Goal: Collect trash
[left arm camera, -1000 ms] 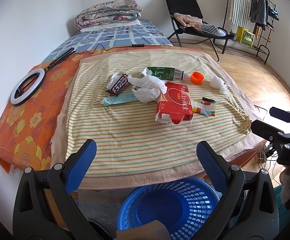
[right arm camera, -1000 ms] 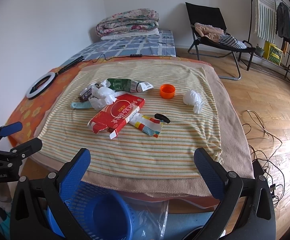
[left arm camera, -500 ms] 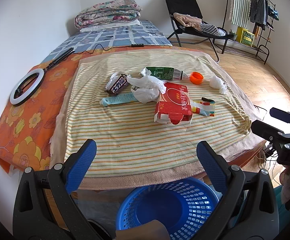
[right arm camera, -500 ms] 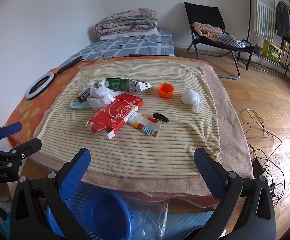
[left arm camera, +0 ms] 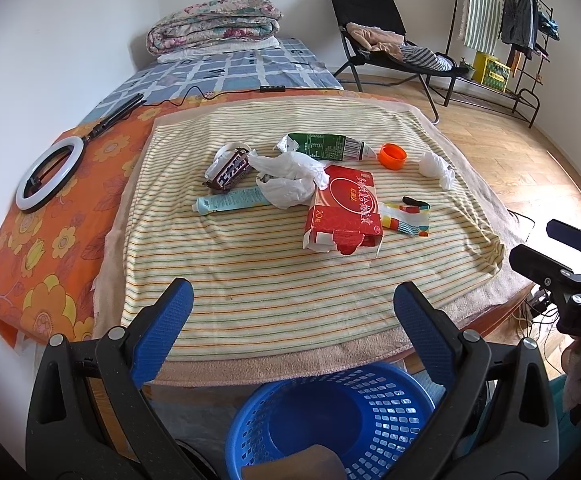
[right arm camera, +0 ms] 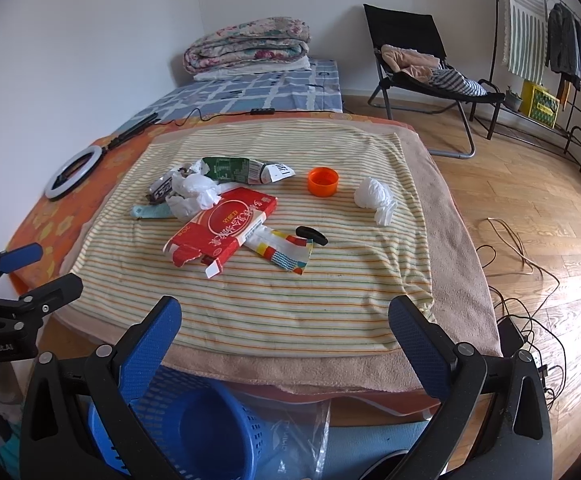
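Both claws, left claw [left arm camera: 290,308] and right claw [right arm camera: 286,320], are hovering spread wide, empty. Torn red cardboard box [left arm camera: 344,210] is lying frame-centre on the striped surface [left arm camera: 250,272]; grab its flat edge, then drop into the blue plastic basket [left arm camera: 330,420] bottom centre.

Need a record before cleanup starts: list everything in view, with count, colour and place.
red carton: 1, red and white, flattened, centre of striped cloth
green carton: 1, green, behind the red carton
white plastic bag: 1, white, crumpled, left of red carton
tube: 1, pale teal, beside the bag
dark wrapper: 1, brown, far left of the pile
orange cap: 1, right of green carton
tissue wad: 1, white, right side of cloth
colourful wrapper: 1, multicoloured, right of red carton
blue basket: 1, on floor below the near edge
ring light: 1, white, on orange sheet
left gripper: 1, black with blue pads, open
right gripper: 1, same, open
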Demonstrator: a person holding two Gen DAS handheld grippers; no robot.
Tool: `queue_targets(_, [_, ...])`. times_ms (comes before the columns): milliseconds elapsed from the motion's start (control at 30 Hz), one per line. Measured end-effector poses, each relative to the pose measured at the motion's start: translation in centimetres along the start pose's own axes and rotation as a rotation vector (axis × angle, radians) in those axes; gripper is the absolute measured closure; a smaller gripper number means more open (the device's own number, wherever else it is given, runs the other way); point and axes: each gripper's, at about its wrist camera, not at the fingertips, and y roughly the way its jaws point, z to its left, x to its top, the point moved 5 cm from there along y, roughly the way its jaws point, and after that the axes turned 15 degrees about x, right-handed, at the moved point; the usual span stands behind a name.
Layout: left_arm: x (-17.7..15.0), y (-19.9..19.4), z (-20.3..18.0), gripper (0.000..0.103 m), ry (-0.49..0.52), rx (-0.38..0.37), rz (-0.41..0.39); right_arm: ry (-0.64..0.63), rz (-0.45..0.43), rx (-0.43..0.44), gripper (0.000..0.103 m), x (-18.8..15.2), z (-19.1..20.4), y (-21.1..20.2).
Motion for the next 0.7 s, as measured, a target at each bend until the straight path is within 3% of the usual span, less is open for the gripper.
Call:
queue_targets(300, [0.6,2.0,-1.1,0.001,-0.013,-0.074,0.096,0.047,-0.015,0.001,0.0,1.1,-2.8,0.1])
queue_targets(700, [5.7,6.1,0.2,0.001,-0.069,-0.058,0.134,0.114,0.019,-0.023,0.0,6.8,-8.3,2.9])
